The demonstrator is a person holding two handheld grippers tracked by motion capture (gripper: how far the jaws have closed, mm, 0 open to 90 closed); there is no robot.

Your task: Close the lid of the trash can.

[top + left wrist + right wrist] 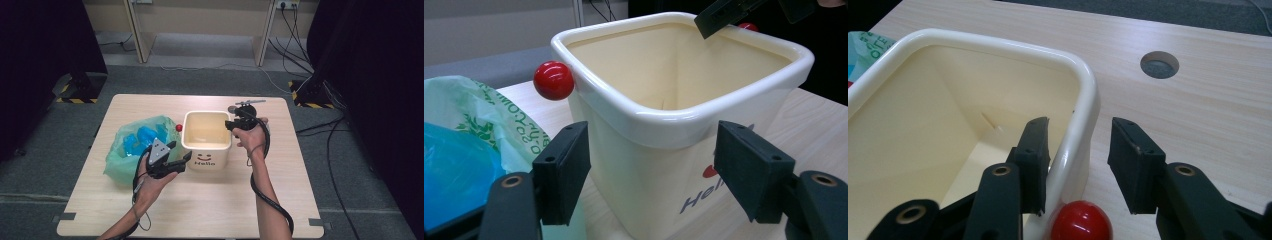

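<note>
straddling one cream bin (206, 150) with two red knobs (179, 128), both grippers, left (181, 159) and right (231, 125), gape unpinched beside one green bag (120, 160).

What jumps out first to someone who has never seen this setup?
A cream tub printed "Hello" stands mid-table, a red knob on its side. A green plastic bag lies beside it. The right gripper straddles the tub's rim with fingers apart, one inside, one outside.

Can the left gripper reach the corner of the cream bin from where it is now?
Probably yes: the left gripper is open, its jaws on either side of the cream bin's near corner, with nothing between.
</note>
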